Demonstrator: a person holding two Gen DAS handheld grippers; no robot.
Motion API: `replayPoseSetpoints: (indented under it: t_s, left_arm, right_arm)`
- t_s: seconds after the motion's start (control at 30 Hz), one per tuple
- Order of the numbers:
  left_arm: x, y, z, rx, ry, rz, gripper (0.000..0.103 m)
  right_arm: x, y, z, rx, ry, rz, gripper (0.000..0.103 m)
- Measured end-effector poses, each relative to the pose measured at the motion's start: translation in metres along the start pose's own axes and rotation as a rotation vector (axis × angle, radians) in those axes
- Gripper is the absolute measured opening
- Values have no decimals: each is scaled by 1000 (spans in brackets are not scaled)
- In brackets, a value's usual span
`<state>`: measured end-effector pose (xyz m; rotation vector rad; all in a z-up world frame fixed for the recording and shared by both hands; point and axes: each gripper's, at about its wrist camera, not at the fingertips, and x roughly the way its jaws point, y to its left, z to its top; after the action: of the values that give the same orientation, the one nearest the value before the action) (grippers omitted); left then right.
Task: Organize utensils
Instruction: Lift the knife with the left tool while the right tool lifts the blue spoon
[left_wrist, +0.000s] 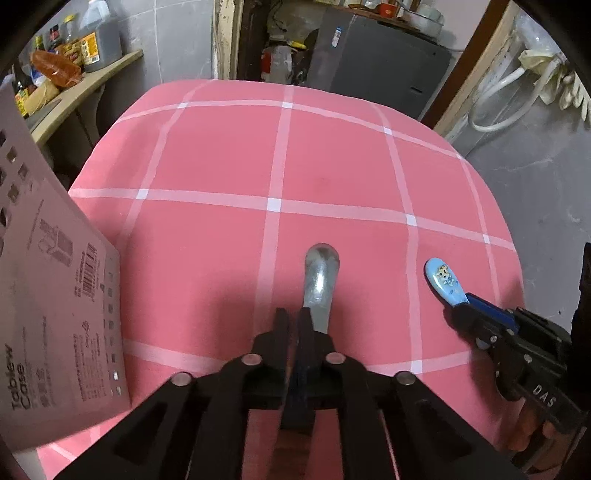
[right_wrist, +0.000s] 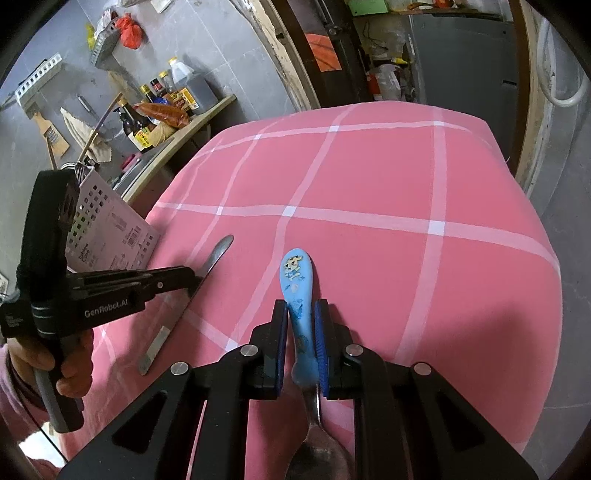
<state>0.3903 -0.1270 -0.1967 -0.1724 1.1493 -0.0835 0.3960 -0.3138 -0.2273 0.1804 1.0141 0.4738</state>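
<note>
two utensils gripped, holder waiting at the left edge

the left gripper (left_wrist: 293, 314) was narrowed onto a metal butter knife (left_wrist: 320, 275), its fingers pinching the flat handle partway along. in the right wrist view the knife (right_wrist: 192, 291) lay slanted over the pink checked tablecloth (right_wrist: 369, 177), rounded end toward the perforated utensil holder (right_wrist: 107, 225), which stood at the table's left edge just beside that gripper (right_wrist: 194, 277).

the right gripper (right_wrist: 301, 314) was closed on the pale blue handle of a child's spoon (right_wrist: 297, 280); the metal bowl hung back beneath the fingers, toward the camera. from the left wrist view the cartoon-printed handle end (left_wrist: 441, 280) poked out past the right gripper (left_wrist: 463, 306), well apart from the knife.

procedure, as judged from where things stood:
- lift the knife clear of the cloth before swinging it, since a thin flat handle could pivot in a pinch.
- tip it near upright over the holder's open top, then release.
- keep the spoon hand clear until the knife is in.

whether the knife already hung free of the cloth could not be told.
</note>
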Motion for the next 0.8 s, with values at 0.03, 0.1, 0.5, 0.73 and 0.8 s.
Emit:
replayPoseSetpoints:
  t_s: [0.03,0.1,0.5,0.73,0.8]
  left_arm:
    - [0,0,0,8,0,-12,14]
    - [2,-2,3,40,5,-37,28]
    - [12,-30,23,216,44,38,16]
    - [8,-8,28,91,75,-81,16]
    - [6,-4,25,54,83,-109,16]
  right_arm:
    - [0,0,-1,-2,1,-1,13]
    - [0,1,0,-8,1,-6,13]
    - [-1,-1,1,-23,16,-5,14]
    - [7,4,8,-41,70,-20,14]
    - [12,7,11,-53,91,-36,15]
